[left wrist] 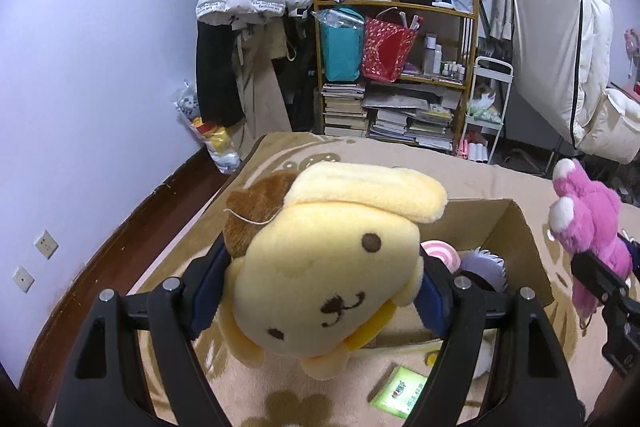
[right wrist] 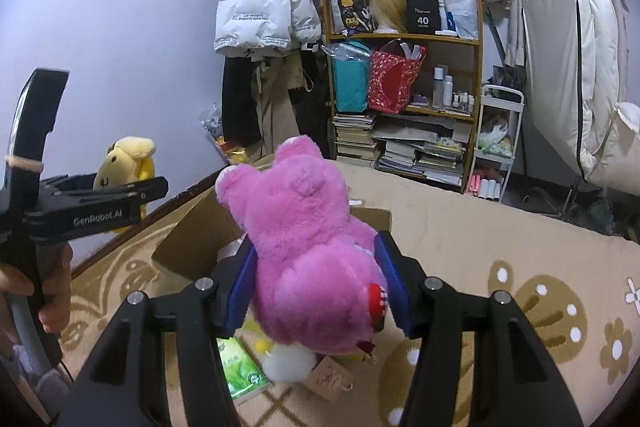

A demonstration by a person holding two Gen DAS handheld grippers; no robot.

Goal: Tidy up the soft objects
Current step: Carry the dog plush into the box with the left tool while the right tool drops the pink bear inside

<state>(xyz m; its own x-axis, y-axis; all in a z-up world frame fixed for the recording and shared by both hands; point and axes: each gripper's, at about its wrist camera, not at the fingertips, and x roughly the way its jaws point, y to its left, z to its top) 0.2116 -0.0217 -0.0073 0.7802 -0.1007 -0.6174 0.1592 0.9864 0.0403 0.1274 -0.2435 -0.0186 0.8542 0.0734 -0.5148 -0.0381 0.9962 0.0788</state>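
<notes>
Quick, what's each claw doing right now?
Left gripper: closed on the yellow dog plush.
Right gripper: closed on the pink bear plush.

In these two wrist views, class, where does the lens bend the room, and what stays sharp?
Left wrist view: the wall bulges, corners go black, and the yellow plush dog is crisp. Right wrist view: the same curving at the edges, a sharp pink plush, and a bright glow on the green packet.
</notes>
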